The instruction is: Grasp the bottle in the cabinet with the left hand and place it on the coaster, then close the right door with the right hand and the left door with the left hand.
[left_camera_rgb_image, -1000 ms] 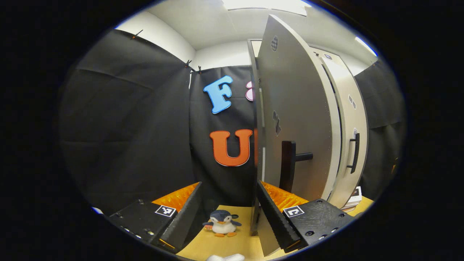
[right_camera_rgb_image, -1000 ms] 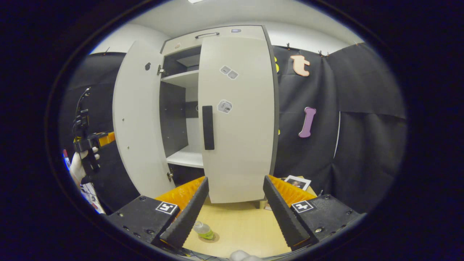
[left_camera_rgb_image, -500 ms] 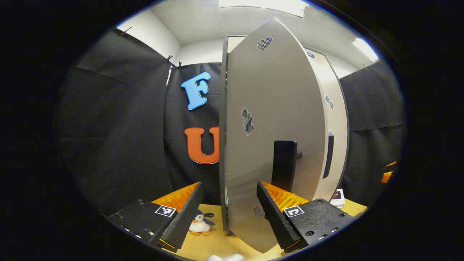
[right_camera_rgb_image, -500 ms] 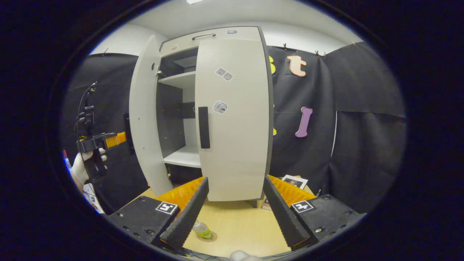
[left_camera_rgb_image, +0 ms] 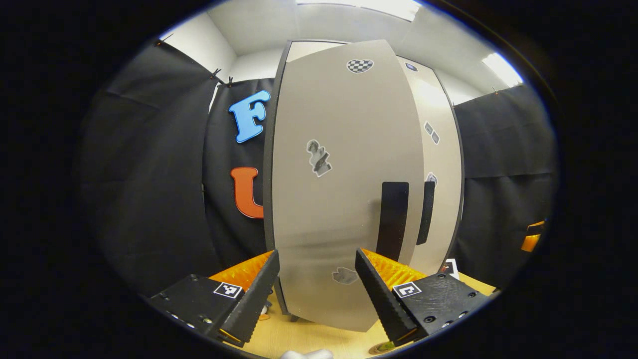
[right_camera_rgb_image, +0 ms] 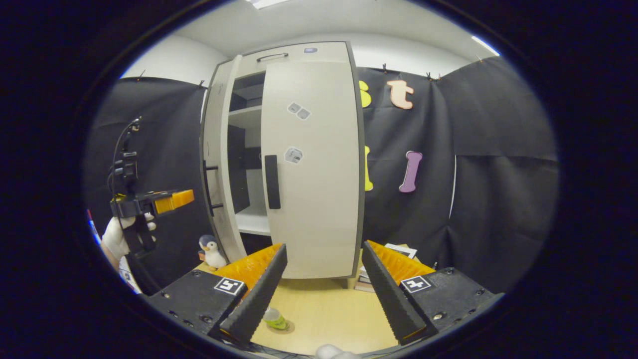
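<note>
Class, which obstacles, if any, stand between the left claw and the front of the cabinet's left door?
Probably none. The left claw is open and faces the left door head on, with nothing between them. The door is nearly shut, its handle up to the right of the claw, so a push looks feasible.

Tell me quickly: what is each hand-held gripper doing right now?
Left hand-held gripper: open, holding nothing.
Right hand-held gripper: open, holding nothing.
</note>
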